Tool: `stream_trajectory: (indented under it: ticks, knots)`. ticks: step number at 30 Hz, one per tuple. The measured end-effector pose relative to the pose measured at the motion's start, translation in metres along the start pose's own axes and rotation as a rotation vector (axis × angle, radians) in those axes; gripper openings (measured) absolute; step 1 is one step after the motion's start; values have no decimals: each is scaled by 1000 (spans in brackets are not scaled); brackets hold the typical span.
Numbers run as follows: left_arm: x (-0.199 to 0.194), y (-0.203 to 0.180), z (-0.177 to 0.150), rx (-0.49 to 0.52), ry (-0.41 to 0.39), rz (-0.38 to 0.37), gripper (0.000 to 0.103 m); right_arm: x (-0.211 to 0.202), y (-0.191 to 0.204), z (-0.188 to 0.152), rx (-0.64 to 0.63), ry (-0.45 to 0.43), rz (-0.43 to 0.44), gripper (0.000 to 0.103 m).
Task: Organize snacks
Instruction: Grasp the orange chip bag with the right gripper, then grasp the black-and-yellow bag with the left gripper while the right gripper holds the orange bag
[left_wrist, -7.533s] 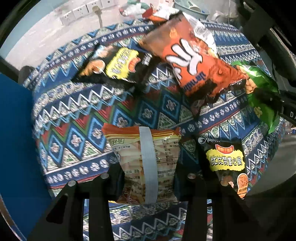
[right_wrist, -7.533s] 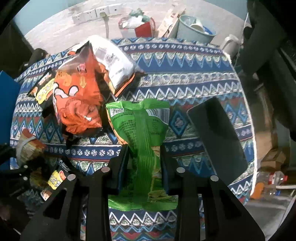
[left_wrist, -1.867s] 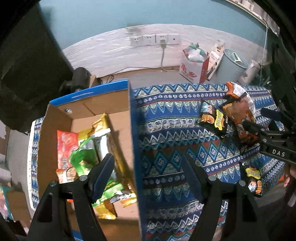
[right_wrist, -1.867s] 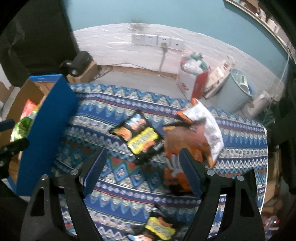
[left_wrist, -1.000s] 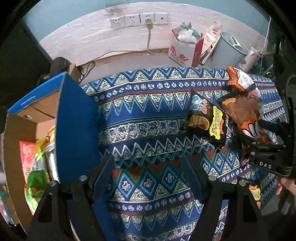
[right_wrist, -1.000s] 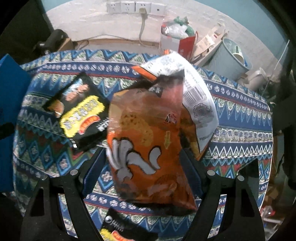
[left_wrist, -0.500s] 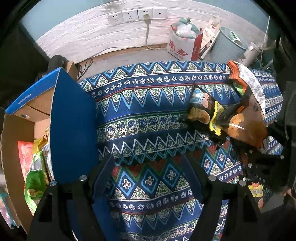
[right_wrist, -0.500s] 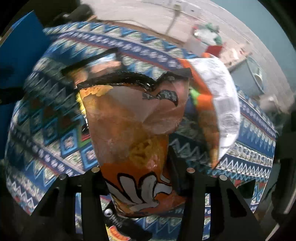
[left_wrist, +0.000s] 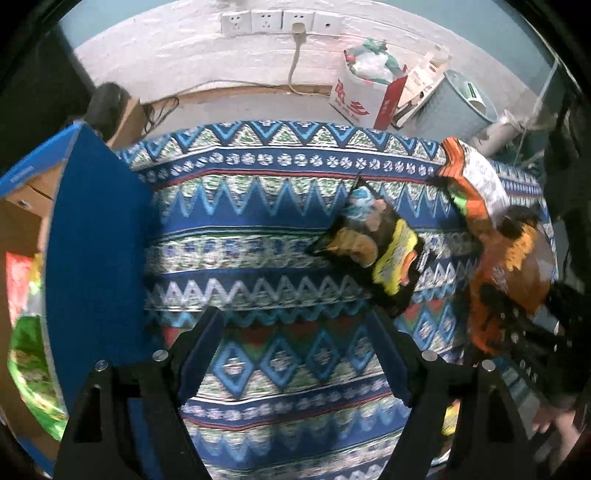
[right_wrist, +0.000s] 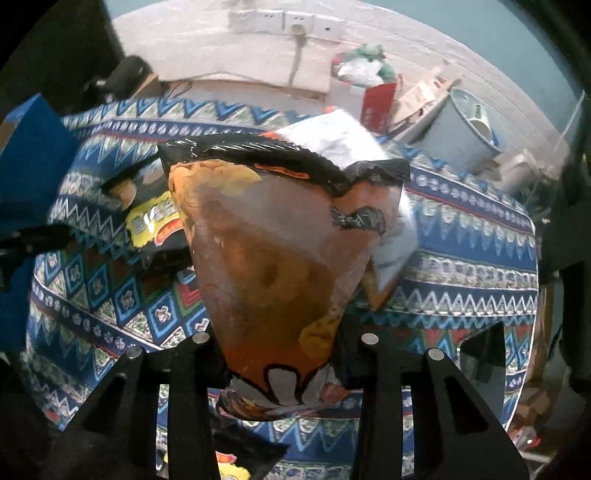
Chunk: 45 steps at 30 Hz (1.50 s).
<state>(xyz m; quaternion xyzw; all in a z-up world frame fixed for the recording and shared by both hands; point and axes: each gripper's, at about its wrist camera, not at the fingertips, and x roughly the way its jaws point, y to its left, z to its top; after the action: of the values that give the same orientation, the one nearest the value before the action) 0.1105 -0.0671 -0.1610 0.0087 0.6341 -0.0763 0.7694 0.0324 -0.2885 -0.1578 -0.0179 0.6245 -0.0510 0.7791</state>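
Observation:
My right gripper (right_wrist: 282, 365) is shut on the large orange snack bag (right_wrist: 273, 269) and holds it above the patterned tablecloth (right_wrist: 461, 236); the bag also shows at the right of the left wrist view (left_wrist: 513, 273). A black-and-yellow snack bag (left_wrist: 380, 251) lies on the cloth ahead of my left gripper (left_wrist: 295, 354), which is open and empty over the cloth. A white-and-orange bag (left_wrist: 476, 181) lies behind the orange one. The blue cardboard box (left_wrist: 92, 243) with several snacks inside stands at the left.
A small black-and-yellow packet (right_wrist: 236, 461) lies under the right gripper. A dark flat object (right_wrist: 484, 358) lies on the cloth at the right. On the floor behind the table are a red-and-white bag (left_wrist: 369, 88) and a grey bin (left_wrist: 461, 107).
My right gripper has closed on the orange bag and lifted it off the cloth. My left gripper has swung from over the box to over the cloth and stays open.

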Motion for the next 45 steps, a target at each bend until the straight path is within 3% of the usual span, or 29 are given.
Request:
stream_trajectory:
  ticks: [6, 8, 13, 18, 28, 39, 45]
  knots:
    - [20, -14, 17, -119, 60, -74, 82, -3, -16, -1, 30, -6, 6, 38]
    - [30, -18, 22, -155, 88, -97, 88, -4, -19, -2, 39, -9, 17, 38]
    - [51, -29, 39, -204, 125, -88, 88, -5, -29, -2, 57, -13, 42, 38]
    - [57, -39, 55, -172, 108, -35, 88, -5, -37, -5, 76, -13, 59, 38]
    - [72, -63, 70, -170, 131, -24, 91, -1, -40, -5, 75, -7, 65, 38]
    - [86, -97, 58, -87, 140, 70, 95, 0, -58, -11, 120, 15, 41, 38]
    - [85, -103, 46, -48, 68, 103, 93, -2, -63, -13, 134, 16, 29, 38]
